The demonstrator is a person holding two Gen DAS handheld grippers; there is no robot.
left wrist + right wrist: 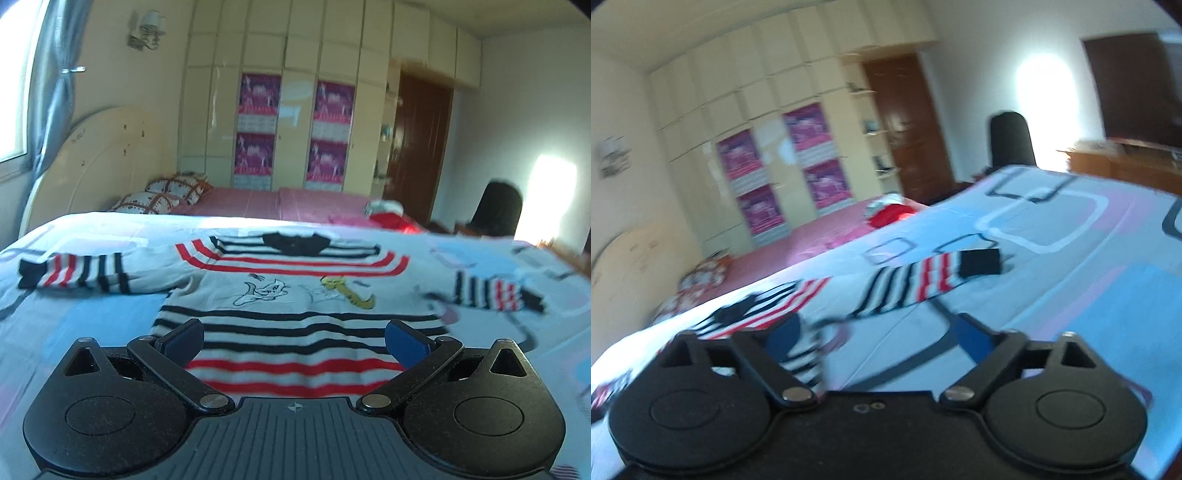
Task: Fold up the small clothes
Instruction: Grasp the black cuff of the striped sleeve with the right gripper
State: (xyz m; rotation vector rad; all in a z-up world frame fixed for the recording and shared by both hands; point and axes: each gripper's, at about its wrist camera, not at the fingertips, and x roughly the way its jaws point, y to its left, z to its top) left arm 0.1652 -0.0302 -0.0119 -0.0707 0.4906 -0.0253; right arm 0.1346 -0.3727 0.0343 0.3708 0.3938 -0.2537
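A: Where is the striped sweater [291,295]?

B: Spread flat, front up, on the patterned bedsheet [92,314] — black collar at the far end, both sleeves stretched out to the sides. In the left wrist view its red-and-black striped hem lies right under the left gripper [294,341], filling the gap between the blue pads.

A: Is that gripper holding the hem?

B: No. Its jaws stand wide apart above the cloth, nothing pinched.

A: And the right gripper [882,338]?

B: Tilted and blurred. Its jaws are parted too, with nothing clamped. The sweater's body edge shows beside its left finger [783,338], and the sleeve [916,280] with the black cuff lies ahead of it on the sheet, apart from the pads — mostly bare sheet sits between the fingers.
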